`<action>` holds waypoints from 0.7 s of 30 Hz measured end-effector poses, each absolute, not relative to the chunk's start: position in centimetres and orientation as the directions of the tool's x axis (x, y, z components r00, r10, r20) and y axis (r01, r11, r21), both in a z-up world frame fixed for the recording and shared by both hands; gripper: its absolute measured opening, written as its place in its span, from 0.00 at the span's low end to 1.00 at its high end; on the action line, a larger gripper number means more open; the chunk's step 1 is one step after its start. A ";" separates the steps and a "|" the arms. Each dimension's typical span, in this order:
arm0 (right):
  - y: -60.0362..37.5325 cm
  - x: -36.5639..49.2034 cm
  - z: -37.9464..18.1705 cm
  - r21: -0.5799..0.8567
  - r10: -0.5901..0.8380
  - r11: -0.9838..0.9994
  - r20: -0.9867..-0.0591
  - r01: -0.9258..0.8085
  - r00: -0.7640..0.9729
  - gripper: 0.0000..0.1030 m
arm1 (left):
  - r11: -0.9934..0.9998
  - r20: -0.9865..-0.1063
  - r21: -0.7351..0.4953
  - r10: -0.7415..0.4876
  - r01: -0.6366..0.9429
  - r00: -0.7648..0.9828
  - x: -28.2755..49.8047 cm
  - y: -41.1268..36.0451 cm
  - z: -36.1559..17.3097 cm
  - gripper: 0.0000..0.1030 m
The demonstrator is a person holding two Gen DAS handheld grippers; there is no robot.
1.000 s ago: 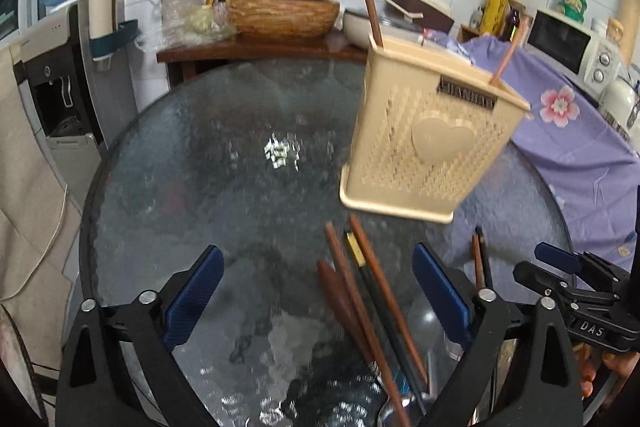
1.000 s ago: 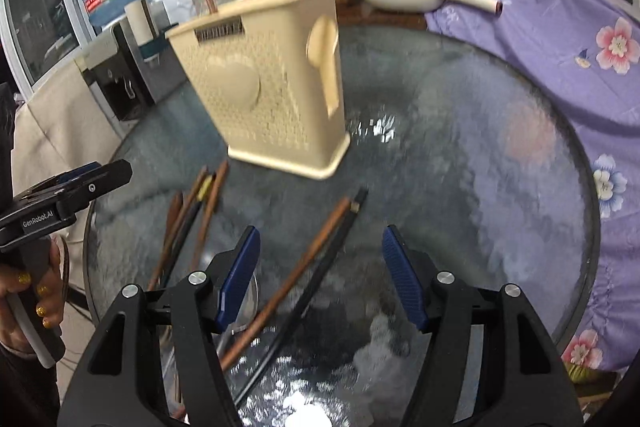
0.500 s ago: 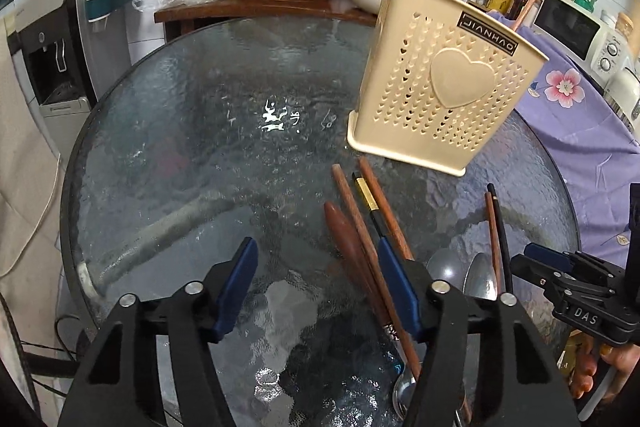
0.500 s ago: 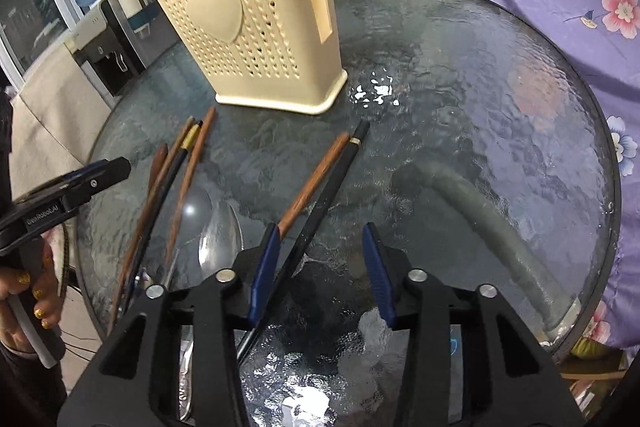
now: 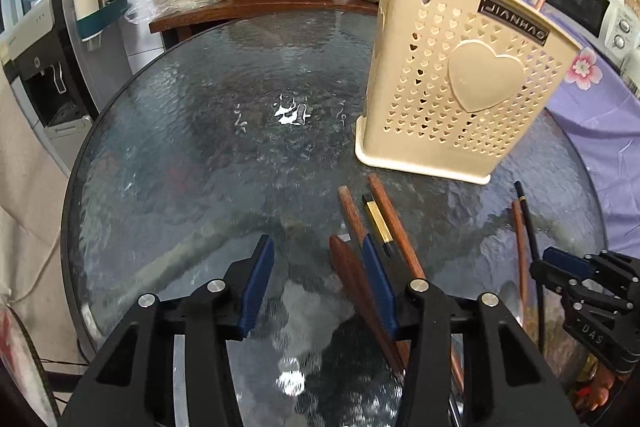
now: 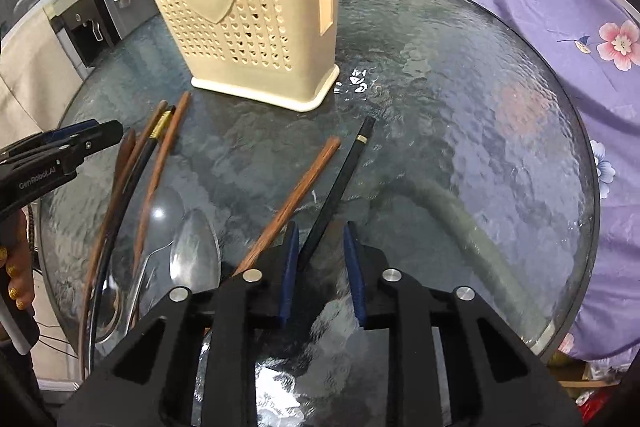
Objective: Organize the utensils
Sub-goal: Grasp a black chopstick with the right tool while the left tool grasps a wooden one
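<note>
Both grippers had descended toward the glass table since the earlier views, jaws narrowing. Left gripper: closing, half open, a dark wooden handle just inside its right pad, not gripped. Right gripper: closing around a black chopstick, pads apart from it. Beige utensil holder stood upright beyond the scattered utensils.

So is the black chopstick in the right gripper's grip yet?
Not yet: black chopstick lies between the closing right gripper's pads, gaps showing.
</note>
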State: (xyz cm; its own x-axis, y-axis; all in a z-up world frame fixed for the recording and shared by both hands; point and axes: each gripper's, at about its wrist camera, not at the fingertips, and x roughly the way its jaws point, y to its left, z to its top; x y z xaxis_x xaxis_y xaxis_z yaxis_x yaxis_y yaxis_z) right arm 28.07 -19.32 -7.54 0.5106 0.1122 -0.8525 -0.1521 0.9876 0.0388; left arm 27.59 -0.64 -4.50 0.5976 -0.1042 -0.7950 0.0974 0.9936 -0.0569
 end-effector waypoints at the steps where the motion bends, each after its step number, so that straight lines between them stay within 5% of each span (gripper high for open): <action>1: -19.4 28.3 -7.5 0.037 0.108 0.988 -0.855 -0.149 0.507 0.21 | 0.993 -0.799 -0.052 -0.103 0.102 0.592 27.9 -0.8 -4.6 0.43; 21: -20.6 32.2 -7.5 0.003 0.069 0.990 -0.879 -0.140 0.472 0.20 | 0.985 -0.850 0.031 -0.062 0.167 0.523 31.2 -3.2 -6.2 0.30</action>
State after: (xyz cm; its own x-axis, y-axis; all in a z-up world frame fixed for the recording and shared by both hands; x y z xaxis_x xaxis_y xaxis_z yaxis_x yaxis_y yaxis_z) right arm 32.22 -20.64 -7.53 0.4724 0.0690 -0.8787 -0.1398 0.9902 0.0026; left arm 31.19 -3.21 -6.15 0.5232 -0.0617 -0.8500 0.1670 0.9855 0.0313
